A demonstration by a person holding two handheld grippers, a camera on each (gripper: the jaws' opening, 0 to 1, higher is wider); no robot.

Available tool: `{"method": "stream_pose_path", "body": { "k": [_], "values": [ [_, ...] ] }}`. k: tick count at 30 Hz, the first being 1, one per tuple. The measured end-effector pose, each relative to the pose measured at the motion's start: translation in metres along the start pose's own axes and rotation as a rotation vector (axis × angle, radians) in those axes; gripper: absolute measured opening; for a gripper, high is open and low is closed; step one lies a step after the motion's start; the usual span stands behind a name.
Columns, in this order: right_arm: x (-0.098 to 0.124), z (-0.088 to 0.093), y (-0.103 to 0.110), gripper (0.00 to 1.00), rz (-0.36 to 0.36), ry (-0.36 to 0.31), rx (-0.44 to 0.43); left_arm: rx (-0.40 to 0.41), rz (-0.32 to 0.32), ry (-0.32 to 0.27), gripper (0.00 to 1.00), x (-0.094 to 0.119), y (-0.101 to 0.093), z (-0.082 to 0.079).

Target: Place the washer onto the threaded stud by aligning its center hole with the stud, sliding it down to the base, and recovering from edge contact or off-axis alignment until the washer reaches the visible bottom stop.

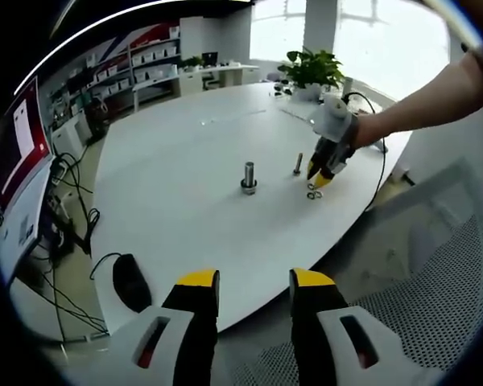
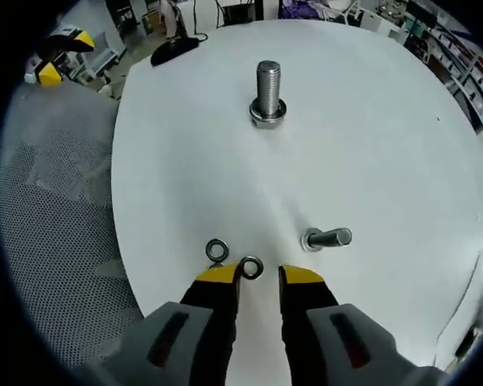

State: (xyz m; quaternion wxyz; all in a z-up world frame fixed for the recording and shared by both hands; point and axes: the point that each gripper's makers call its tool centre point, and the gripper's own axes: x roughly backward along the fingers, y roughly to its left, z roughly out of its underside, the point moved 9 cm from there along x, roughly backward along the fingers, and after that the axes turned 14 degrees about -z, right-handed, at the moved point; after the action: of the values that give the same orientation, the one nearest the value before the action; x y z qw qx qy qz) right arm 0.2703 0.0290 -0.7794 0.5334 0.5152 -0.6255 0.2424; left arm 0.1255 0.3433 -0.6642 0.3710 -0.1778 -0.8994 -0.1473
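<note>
An upright threaded stud (image 2: 267, 93) with a nut at its base stands on the white table (image 2: 370, 145); the left gripper view has the same stud (image 1: 249, 177) mid-table. A smaller bolt (image 2: 328, 238) stands to the right, also seen as the bolt (image 1: 298, 163). Two washers lie flat: one washer (image 2: 216, 250) left of my jaws, another washer (image 2: 251, 267) right between the tips. My right gripper (image 2: 258, 276) is open, low over that washer; a hand holds the right gripper (image 1: 317, 179) at the table's near edge. My left gripper (image 1: 255, 281) is open and empty, off the table.
A black mouse (image 1: 129, 281) lies at the table's near left edge, its cable trailing. A mesh chair (image 1: 435, 297) stands under my left gripper. A potted plant (image 1: 312, 71) sits at the table's far end, with shelves and a monitor (image 1: 20, 185) to the left.
</note>
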Motion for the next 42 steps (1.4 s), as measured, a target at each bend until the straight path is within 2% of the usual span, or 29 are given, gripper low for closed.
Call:
{"method": "stream_pose_path", "body": {
  "k": [6, 13, 17, 20, 23, 26, 29, 33, 38, 42],
  "values": [
    [0.003, 0.001, -0.007, 0.20, 0.017, 0.014, -0.017, -0.001, -0.002, 0.000, 0.33, 0.000, 0.000, 0.000],
    [0.004, 0.000, -0.001, 0.20, -0.009, -0.011, -0.019, 0.000, -0.002, 0.000, 0.33, 0.000, 0.000, 0.000],
    [0.001, 0.000, -0.002, 0.20, -0.006, 0.021, 0.019, -0.003, 0.000, 0.004, 0.33, -0.001, 0.000, 0.000],
    [0.001, -0.002, -0.003, 0.20, -0.009, 0.022, 0.003, -0.002, -0.001, 0.005, 0.33, -0.001, 0.000, 0.000],
    [0.000, -0.003, -0.003, 0.18, 0.018, 0.061, 0.062, -0.002, -0.001, 0.006, 0.33, -0.001, 0.000, 0.000],
    [0.000, -0.005, -0.002, 0.17, 0.005, 0.071, 0.059, -0.006, 0.002, 0.010, 0.32, -0.001, 0.000, 0.000],
    [0.000, -0.008, -0.004, 0.16, -0.003, 0.108, 0.057, -0.006, 0.002, 0.005, 0.32, -0.001, 0.000, 0.000],
    [-0.003, -0.014, -0.004, 0.16, -0.005, 0.190, 0.097, -0.007, 0.000, 0.008, 0.32, -0.001, 0.000, 0.000],
    [-0.005, -0.016, -0.010, 0.15, -0.005, 0.201, 0.050, -0.010, -0.003, 0.016, 0.32, -0.001, 0.001, 0.001],
    [-0.006, -0.015, -0.013, 0.16, -0.010, 0.202, 0.060, -0.003, -0.008, 0.011, 0.32, -0.001, 0.001, 0.001]
  ]
}}
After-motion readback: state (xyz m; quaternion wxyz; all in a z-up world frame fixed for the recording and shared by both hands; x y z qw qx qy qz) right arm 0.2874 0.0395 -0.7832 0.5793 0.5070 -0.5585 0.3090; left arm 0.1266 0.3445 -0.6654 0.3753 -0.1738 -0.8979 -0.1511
